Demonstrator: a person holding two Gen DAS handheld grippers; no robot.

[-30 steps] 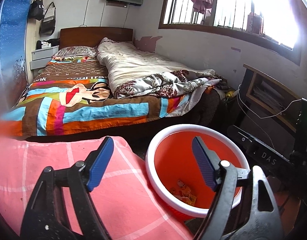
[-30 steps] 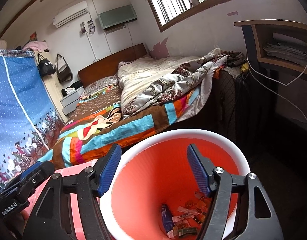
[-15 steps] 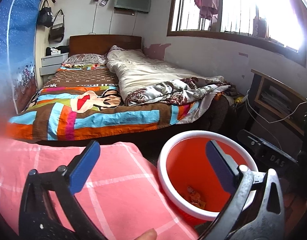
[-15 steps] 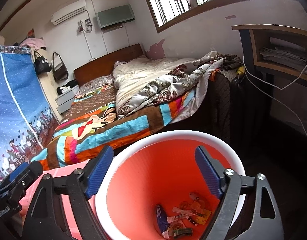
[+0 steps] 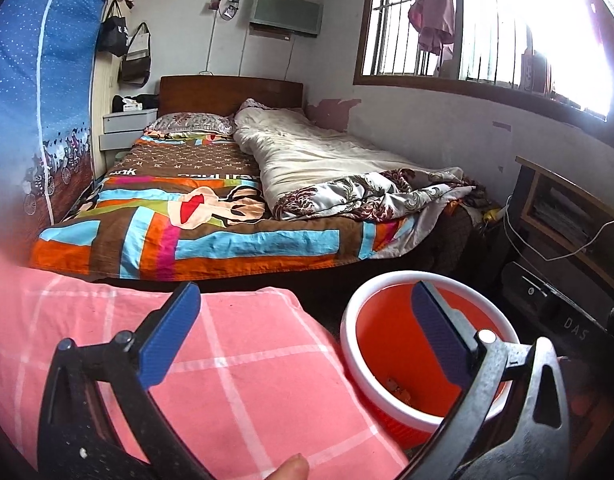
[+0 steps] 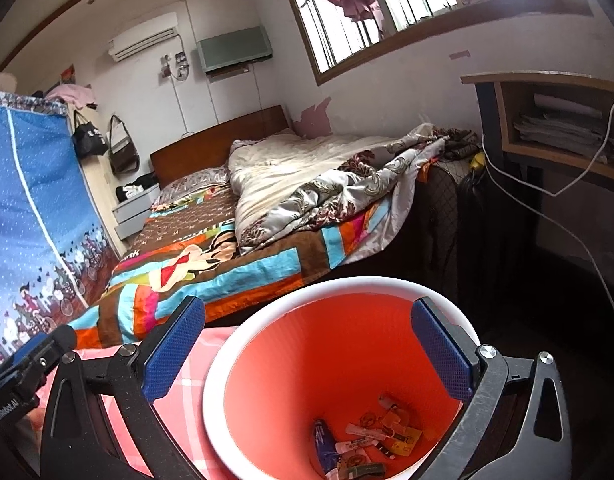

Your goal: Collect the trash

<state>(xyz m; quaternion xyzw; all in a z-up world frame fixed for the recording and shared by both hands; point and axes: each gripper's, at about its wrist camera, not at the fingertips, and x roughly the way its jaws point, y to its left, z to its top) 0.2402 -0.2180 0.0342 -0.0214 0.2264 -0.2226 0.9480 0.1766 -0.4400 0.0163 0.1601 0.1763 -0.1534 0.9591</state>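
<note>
An orange trash bin with a white rim [image 5: 387,280] stands on the floor beside a pink checked cloth surface [image 5: 243,380]. In the right wrist view the bin [image 6: 307,292] is directly below, with several wrappers and small packets [image 6: 367,444] at its bottom. My left gripper [image 5: 307,336] is open and empty, above the pink cloth and the bin's left rim. My right gripper [image 6: 307,350] is open and empty, right over the bin's mouth. The left gripper's body [image 6: 23,376] shows at the lower left of the right wrist view.
A bed with a colourful patchwork cover [image 5: 195,220] and a rumpled quilt [image 5: 327,160] lies ahead. A wooden shelf unit [image 5: 567,208] with white cables and a black device [image 5: 555,308] stand on the right. A blue fabric wardrobe [image 5: 31,92] is on the left.
Both grippers have opened wider and stay empty. The left view has tilted up and drawn back from the bin; the right view shifted only slightly over the bin.
</note>
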